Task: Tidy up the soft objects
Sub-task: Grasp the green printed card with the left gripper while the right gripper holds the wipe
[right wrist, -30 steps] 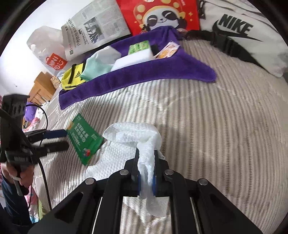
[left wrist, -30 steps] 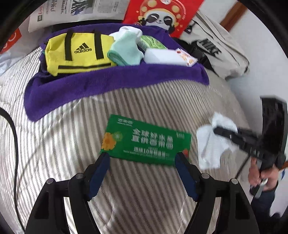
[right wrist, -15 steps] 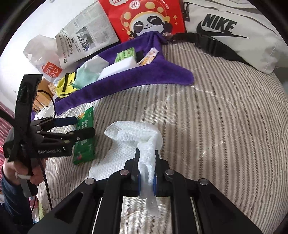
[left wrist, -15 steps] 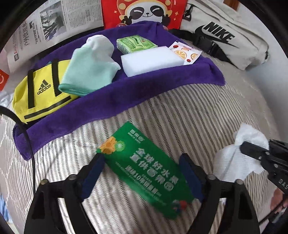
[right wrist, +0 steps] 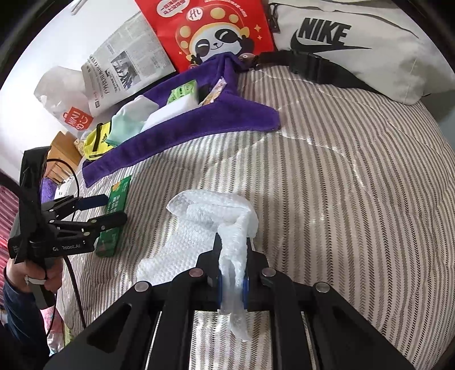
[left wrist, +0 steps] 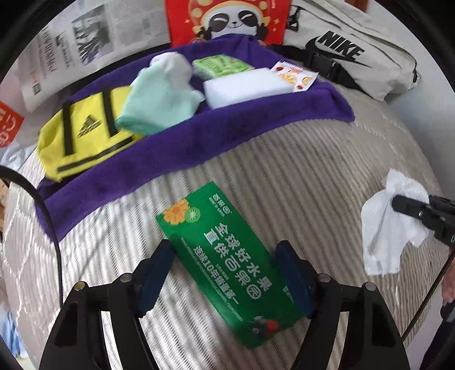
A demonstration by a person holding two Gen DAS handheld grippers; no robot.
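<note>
A green snack packet (left wrist: pixel 227 256) lies flat on the striped bedcover, slanting between the blue pads of my left gripper (left wrist: pixel 224 247). The jaws are closing around it, with the pads close beside its long edges and not clearly pressing. My right gripper (right wrist: pixel 231 242) is shut on a crumpled white paper tissue (right wrist: pixel 199 227), which trails onto the bed. In the left wrist view the tissue (left wrist: pixel 389 222) hangs from the right gripper (left wrist: pixel 398 202) at the right edge. In the right wrist view the left gripper (right wrist: pixel 113 209) straddles the packet (right wrist: pixel 115 205).
A purple towel (left wrist: pixel 199 142) at the back holds a yellow Adidas bag (left wrist: pixel 82 136), a mint cloth (left wrist: pixel 159 102), a white sponge (left wrist: pixel 244 88), a green pack (left wrist: pixel 219 67) and a fruit sachet (left wrist: pixel 295 76). Behind lie a Nike bag (left wrist: pixel 349 54), a red panda bag (left wrist: pixel 227 20) and newspaper (left wrist: pixel 85 42). A black cable (left wrist: pixel 42 205) runs at the left.
My left gripper has turned and moved over the packet, which now lies slantwise between the pads; the jaws widened, then narrowed. The right gripper has carried the tissue sideways, still gripped.
</note>
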